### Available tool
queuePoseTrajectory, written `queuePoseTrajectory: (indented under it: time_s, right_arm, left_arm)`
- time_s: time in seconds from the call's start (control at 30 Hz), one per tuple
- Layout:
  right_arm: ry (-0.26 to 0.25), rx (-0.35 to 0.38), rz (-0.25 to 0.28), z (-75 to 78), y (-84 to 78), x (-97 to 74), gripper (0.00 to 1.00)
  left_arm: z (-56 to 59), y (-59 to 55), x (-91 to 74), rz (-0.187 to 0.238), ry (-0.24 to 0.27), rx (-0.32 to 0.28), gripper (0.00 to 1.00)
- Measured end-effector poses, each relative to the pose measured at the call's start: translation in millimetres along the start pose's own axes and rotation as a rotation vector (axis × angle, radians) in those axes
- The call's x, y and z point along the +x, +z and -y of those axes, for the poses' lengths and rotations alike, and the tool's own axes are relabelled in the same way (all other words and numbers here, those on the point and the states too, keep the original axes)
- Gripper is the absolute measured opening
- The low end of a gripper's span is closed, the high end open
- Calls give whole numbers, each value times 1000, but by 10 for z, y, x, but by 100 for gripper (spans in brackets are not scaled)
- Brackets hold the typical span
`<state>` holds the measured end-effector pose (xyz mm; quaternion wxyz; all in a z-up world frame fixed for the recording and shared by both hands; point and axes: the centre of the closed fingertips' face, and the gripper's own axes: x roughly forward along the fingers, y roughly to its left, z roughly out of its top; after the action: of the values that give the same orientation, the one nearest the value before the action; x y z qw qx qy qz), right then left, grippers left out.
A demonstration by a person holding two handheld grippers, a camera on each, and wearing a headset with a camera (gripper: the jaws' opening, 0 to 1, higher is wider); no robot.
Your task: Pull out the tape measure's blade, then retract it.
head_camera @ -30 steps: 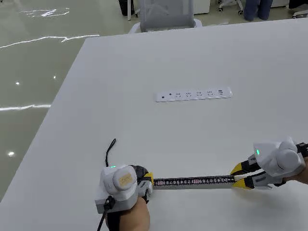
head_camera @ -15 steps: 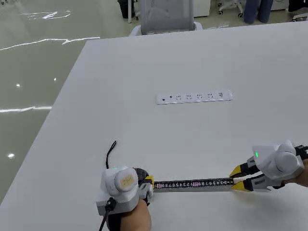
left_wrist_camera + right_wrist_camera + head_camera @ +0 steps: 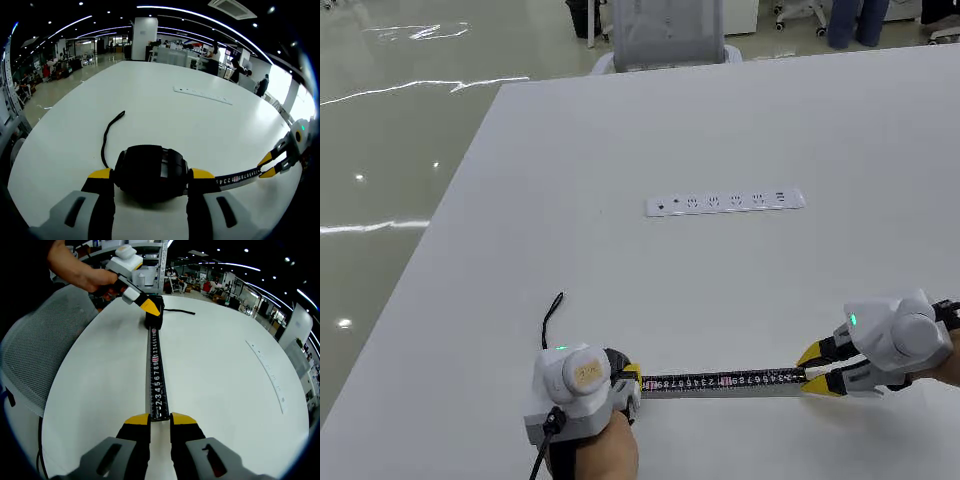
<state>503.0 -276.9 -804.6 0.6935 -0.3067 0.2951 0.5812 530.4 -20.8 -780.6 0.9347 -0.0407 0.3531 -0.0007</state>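
Head view: left hand-held gripper (image 3: 623,382) clamps the rigid tape measure case (image 3: 612,362); right hand-held gripper (image 3: 808,374) pinches the blade (image 3: 720,381) tip, the best hold on a likely thin, springy strip.

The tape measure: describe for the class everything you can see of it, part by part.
The tape measure has a chunky black case, seemingly plastic, resting on the white table and clamped between the left gripper's yellow-tipped jaws. Its black blade, printed with white numbers and some red marks, is pulled out straight, lying along the tabletop. The right gripper pinches its far end. A thin black cord trails from the case.
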Motion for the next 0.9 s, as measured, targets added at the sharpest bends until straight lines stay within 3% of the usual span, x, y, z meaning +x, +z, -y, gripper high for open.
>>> queuePoseTrajectory:
  time_s: [0.9]
  right_arm:
    - [1,-17,-1,21,46,15,14]
  left_arm:
    - [-1,-15,1,-26,20,-6,54]
